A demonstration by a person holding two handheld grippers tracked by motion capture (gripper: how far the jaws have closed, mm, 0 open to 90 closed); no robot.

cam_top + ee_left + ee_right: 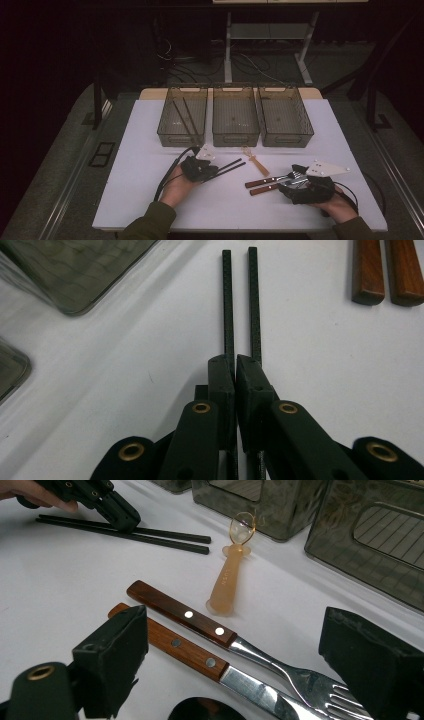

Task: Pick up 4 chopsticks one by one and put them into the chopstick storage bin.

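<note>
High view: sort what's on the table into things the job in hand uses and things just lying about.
In use:
- black chopsticks, gripped by the left claw
- left bin, already holding another pair of chopsticks
- wooden-handled fork and knife, between the open right claw

Lying about:
- small amber spoon
- middle bin and right bin

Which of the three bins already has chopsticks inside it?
The left bin: two dark chopsticks lie in it; the others look empty.
</note>
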